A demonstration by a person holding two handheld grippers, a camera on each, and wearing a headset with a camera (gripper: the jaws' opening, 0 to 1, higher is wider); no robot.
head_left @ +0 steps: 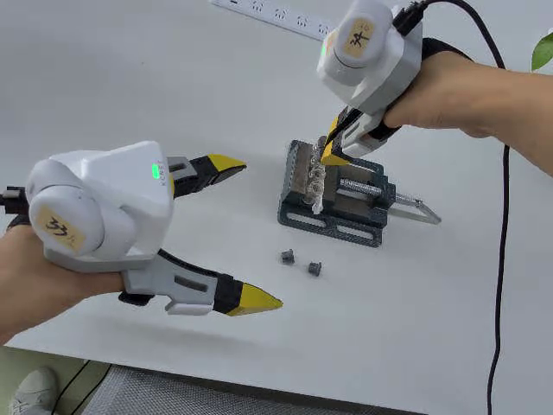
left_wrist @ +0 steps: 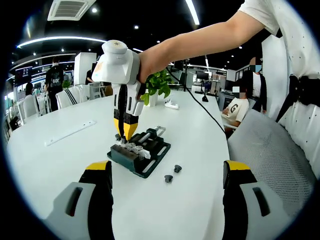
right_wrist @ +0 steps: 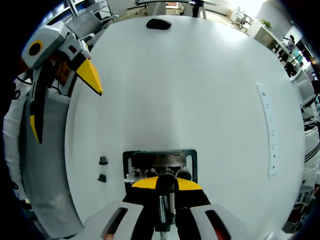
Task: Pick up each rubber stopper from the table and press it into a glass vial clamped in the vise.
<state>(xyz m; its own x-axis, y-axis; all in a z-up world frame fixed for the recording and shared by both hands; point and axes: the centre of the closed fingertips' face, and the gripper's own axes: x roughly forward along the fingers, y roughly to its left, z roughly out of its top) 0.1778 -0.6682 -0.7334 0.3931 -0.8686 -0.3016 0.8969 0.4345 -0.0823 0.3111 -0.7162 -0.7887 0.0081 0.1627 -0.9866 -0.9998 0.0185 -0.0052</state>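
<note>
Closest to us, the white left gripper with black, yellow-tipped jaws (head_left: 255, 232) sits in our left hand (head_left: 34, 281) at the lower left of the head view. It points right over the table, jaws spread wide with nothing between them. Our right hand (head_left: 441, 91) reaches in from the upper right and tips the matching right gripper (head_left: 333, 157) steeply down over the dark grey metal vise (head_left: 346, 220). Its jaws pinch a small dark rubber stopper (right_wrist: 166, 181) just above the row of clear glass vials (head_left: 313, 186) clamped there; we cannot tell whether they touch. One loose stopper (head_left: 288, 256) and another loose stopper (head_left: 314, 269) lie close together on the white tabletop (head_left: 130, 86), near the vise. A white power strip (head_left: 276, 15) lies at the far edge, and a black cable (head_left: 501, 259) crosses the right side. Beyond stands a green potted plant (left_wrist: 157, 82), in an office with strip ceiling lights.
</note>
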